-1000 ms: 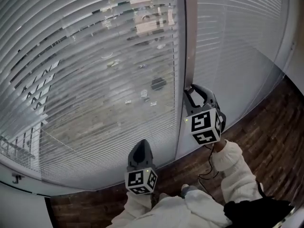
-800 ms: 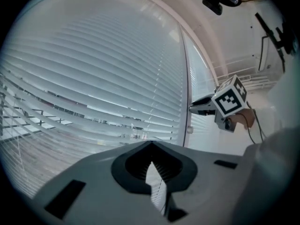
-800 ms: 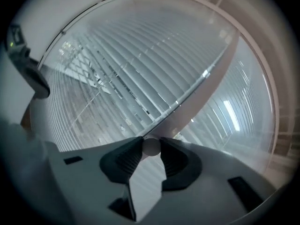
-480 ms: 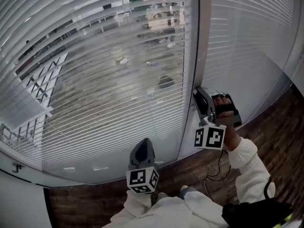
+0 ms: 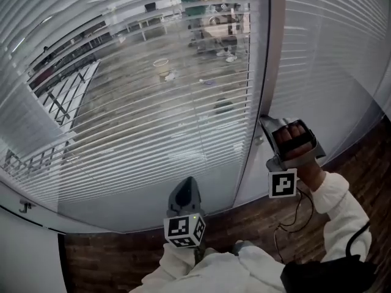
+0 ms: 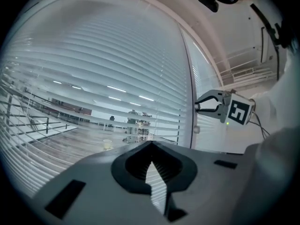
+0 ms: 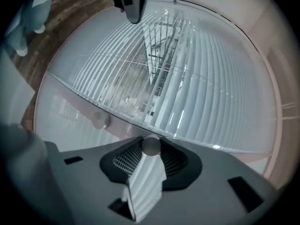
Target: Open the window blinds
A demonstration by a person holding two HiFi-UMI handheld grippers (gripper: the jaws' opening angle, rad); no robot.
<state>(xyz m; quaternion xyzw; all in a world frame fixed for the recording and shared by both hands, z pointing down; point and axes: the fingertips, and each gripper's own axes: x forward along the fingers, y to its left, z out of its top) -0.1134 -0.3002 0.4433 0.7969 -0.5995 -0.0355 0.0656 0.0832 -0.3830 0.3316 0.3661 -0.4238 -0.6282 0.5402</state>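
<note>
Well, blinds: two sets, side by side behind glass. The wide left blinds have their slats tilted partly open, so paved ground and railings outside show between them. The narrower right blinds look plain white, with nothing showing through.
Frame post: one grey upright post stands between the two sets.
Knobs: two small round knobs sit on that post, one near the other. One knob is between the right tool's jaws. The spare knob is bare, just beside it along the post.
Right tool: the right tool is up against the post, its jaws clamped on the first knob at their tips. It is rolled over, so its marker cube faces the head camera flat on.
Right hand: one gloved hand grips the right tool, at the end of a white sleeve.
Left tool: the left tool is held low and close to the body, pointing at the left blinds and well apart from the glass. Its jaws meet at the tips with nothing between them.
Marker cubes: two in all, the second cube being on the left tool.
Floor: dark wood planks run along under the windows.
</note>
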